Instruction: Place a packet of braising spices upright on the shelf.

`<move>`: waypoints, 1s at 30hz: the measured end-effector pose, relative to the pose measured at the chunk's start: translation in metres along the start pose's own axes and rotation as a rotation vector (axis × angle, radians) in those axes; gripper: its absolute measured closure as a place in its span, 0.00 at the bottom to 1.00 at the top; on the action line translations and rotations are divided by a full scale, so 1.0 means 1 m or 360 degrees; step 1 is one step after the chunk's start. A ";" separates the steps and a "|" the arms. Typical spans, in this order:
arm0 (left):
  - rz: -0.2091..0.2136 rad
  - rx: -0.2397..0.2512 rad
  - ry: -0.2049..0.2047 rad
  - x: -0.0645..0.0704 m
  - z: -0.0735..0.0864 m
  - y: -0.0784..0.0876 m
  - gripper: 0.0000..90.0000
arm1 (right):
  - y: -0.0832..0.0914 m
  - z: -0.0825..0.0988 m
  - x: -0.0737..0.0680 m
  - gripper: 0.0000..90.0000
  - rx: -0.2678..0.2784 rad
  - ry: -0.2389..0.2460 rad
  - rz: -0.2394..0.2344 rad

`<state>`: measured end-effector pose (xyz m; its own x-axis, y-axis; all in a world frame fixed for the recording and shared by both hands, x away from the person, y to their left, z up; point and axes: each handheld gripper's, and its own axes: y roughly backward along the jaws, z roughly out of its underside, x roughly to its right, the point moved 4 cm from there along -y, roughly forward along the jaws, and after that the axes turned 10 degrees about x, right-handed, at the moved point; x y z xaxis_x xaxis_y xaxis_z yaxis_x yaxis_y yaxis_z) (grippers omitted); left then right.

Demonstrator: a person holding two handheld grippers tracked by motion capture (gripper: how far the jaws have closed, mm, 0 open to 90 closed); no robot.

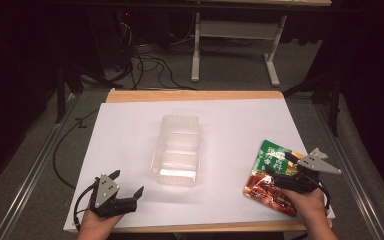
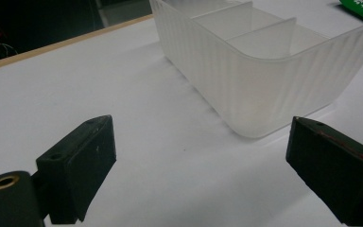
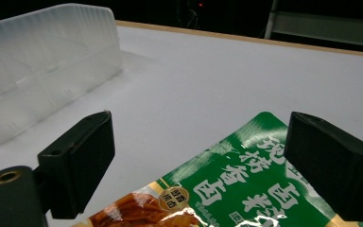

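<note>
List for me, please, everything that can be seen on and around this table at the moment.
Storage bin: one, clear frosted plastic with inner dividers, middle of the table.
Food packet: one, green and red-brown, flat near the table's right front edge.
Table: one, white top with a wooden edge.
White stand: one, on the floor beyond the table.
Cables: several, black, on the floor beyond the table.
Left gripper: one, black, open, front left of the table.
Right gripper: one, black, open, over the packet.
</note>
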<state>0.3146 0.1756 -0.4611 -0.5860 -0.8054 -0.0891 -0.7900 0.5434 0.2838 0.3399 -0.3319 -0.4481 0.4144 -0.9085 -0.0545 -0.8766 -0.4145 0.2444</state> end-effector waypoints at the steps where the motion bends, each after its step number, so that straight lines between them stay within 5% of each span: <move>1: 0.0000 -0.0002 -0.0002 0.000 0.000 0.000 0.11 | 0.000 0.002 0.004 0.08 -0.0019 -0.0013 0.0011; 18: 0.0021 -0.0022 -0.0012 0.002 0.002 -0.002 0.11 | 0.000 0.013 0.044 0.06 -0.0071 -0.0148 0.0128; 30: 0.0025 -0.0026 -0.0012 0.003 0.002 -0.003 0.11 | 0.010 0.024 0.083 0.15 -0.0072 -0.0334 0.0255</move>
<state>0.3148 0.1727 -0.4644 -0.5999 -0.7948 -0.0919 -0.7775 0.5521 0.3010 0.3596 -0.4126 -0.4738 0.2073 -0.9555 -0.2098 -0.9131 -0.2660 0.3089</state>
